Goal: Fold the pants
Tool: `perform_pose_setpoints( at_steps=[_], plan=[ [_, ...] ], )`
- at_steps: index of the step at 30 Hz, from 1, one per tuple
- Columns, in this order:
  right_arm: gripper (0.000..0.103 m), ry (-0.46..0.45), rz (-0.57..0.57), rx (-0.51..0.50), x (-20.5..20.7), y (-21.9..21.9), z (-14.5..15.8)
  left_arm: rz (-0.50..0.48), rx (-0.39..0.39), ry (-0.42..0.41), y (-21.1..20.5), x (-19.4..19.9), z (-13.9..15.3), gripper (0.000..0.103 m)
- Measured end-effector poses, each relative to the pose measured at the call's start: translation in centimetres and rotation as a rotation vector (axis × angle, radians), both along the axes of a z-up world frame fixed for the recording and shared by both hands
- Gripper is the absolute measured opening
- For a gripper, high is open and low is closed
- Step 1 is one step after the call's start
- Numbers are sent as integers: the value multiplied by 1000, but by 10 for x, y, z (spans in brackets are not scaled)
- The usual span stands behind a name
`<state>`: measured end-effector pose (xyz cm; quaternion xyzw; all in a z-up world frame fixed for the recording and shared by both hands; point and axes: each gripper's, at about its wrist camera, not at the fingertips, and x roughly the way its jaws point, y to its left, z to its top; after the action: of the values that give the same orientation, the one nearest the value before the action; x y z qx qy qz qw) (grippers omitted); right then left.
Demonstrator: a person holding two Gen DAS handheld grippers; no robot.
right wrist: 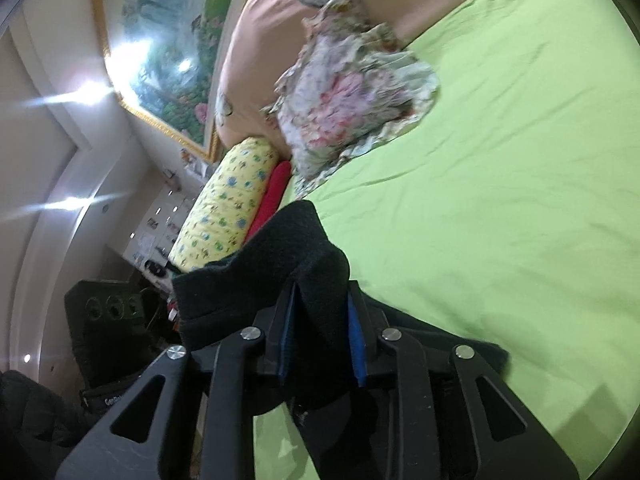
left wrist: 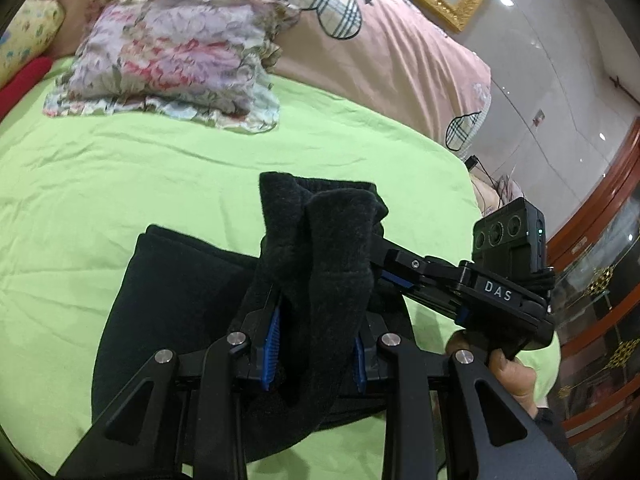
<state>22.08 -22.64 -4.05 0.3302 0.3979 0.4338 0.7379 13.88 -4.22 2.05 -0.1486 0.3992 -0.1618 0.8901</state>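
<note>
White letters "DAS" stand on the right gripper (left wrist: pixel 394 268) body.

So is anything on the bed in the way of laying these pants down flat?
Nothing visible is. Both the left gripper and right gripper clamp the black pants. The green sheet ahead is bare; the floral pillow sits farther back.

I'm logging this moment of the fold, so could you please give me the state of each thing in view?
Pants: partly lifted off the bed, an edge bunched in both grippers.
Left hand-held gripper: shut on pants.
Right hand-held gripper: shut on pants.
Floral pillow: lying flat by the headboard, untouched.
Sheet: spread, lightly creased.
</note>
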Motion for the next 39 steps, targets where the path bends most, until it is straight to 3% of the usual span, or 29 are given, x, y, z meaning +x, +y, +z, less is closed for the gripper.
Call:
perform_pose_setpoints(
  at_steps=[6,10,14,20,22,23,26,30,39],
  plan=[
    [29,19,-107,7,-20,-26,1,-30,45,-72,-19,-15,3,53],
    [29,43,-172,33,-39,-48,-2,-51,103,-120,-36,-31,1,58],
    [29,46,-208,25,-59,-60,4,-97,107,-158,-51,-43,1,64],
    [31,66,-319,44,-81,-86,13,-169,135,-166,-74,-40,-5,65],
    [50,86,-363,51,-89,-97,14,-195,107,-146,-74,-42,-4,70],
    [52,87,-374,58,-93,-100,15,-215,76,-143,-72,-45,-2,71],
    [54,92,-394,57,-103,-104,15,-258,31,-138,-73,-54,2,73],
    [55,100,-406,40,-114,-99,17,-283,55,-168,-76,-66,10,73],
    [63,77,-423,-28,-131,-80,30,-190,26,-124,-33,-66,23,74]
  ],
)
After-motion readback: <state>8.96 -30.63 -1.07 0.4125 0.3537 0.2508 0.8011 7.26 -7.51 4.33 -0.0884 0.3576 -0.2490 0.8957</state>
